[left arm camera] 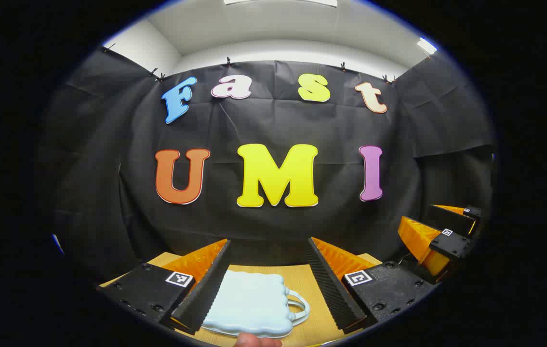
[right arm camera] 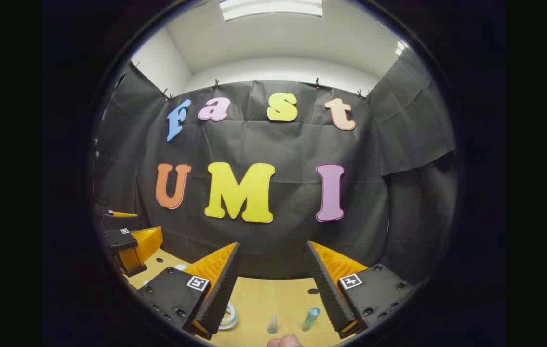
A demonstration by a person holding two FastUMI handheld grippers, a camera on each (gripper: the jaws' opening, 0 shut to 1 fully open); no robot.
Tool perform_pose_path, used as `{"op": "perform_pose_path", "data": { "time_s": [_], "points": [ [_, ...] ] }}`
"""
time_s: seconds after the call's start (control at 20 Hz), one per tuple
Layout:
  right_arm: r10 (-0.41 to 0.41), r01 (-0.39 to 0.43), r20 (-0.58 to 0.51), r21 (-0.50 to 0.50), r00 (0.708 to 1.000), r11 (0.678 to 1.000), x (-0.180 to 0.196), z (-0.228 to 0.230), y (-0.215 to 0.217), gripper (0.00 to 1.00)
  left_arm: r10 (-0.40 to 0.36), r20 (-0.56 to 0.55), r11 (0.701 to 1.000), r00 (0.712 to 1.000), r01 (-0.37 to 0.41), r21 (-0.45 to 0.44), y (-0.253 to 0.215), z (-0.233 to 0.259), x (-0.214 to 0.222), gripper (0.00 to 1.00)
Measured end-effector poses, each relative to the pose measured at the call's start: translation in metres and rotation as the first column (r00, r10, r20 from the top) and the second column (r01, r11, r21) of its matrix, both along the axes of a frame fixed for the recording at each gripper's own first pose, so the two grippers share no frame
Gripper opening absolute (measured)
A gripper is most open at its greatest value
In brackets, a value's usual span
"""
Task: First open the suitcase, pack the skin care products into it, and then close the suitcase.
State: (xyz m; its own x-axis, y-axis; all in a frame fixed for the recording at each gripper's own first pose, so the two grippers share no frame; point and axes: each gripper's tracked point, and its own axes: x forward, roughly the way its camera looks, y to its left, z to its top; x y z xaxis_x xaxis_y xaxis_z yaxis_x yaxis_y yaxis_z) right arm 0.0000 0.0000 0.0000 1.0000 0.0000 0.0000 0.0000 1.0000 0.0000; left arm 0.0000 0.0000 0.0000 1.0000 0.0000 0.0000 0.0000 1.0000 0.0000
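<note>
Hovering open claws (left arm camera: 268, 270) over shut suitcase (left arm camera: 251, 303)

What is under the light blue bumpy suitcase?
The light blue bumpy suitcase lies shut and flat on the wooden table. Its inside and the table directly beneath it are covered.

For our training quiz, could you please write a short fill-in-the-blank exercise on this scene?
1. The suitcase on the table is ____, lid down.
2. The left gripper has its jaws ____.
3. The tube lies between the fingers of the ____ gripper.

Missing words: closed; open; right
</note>
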Motion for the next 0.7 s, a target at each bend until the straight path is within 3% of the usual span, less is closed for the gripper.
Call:
{"op": "perform_pose_path", "data": {
  "time_s": [0.05, 0.7],
  "points": [
    [-0.001, 0.001, 0.001, -0.003, 1.000, 1.000, -0.001, -0.001, -0.002, 0.79, 0.002, -0.002, 1.000, 1.000, -0.002, 0.003, 0.000, -0.002, 0.001, 0.98],
    [0.011, -0.011, -0.014, 0.000, 1.000, 1.000, 0.000, -0.013, -0.015, 0.79, 0.034, -0.043, 0.999, 0.999, -0.033, 0.026, -0.009, -0.023, -0.001, 0.98]
  ]
}}
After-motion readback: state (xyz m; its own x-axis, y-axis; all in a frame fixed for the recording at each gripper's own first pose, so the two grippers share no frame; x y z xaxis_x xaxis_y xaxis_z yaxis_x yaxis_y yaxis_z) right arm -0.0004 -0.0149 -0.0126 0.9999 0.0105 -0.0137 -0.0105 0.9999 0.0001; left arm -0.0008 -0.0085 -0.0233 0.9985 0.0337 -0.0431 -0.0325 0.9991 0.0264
